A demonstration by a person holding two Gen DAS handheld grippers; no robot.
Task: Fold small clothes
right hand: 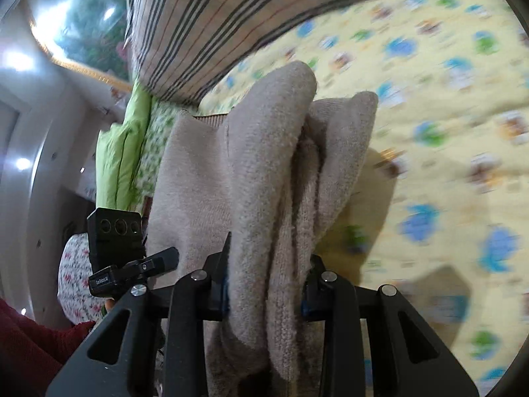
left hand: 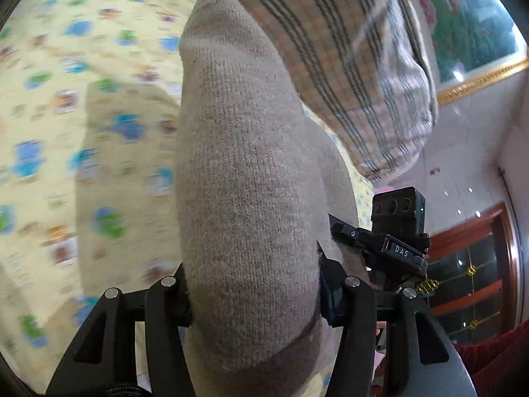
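Note:
A beige knitted garment [left hand: 244, 178] fills the middle of the left wrist view, bulging up between the jaws of my left gripper [left hand: 254, 294], which is shut on a thick fold of it. In the right wrist view the same beige knit [right hand: 264, 172] is bunched in several folds, and my right gripper [right hand: 266, 294] is shut on them. The garment hangs lifted above a yellow bedsheet [left hand: 66, 115] printed with blue and green figures. The other gripper's camera block [left hand: 396, 228] shows to the right in the left wrist view.
A striped, checked pillow [left hand: 347, 59] lies at the head of the bed [right hand: 429, 132]. Green bedding [right hand: 122, 162] is piled at the left in the right wrist view. A red sleeve [right hand: 29, 340] is at the lower left. A wooden door [left hand: 472, 281] and framed picture [left hand: 469, 23] stand behind.

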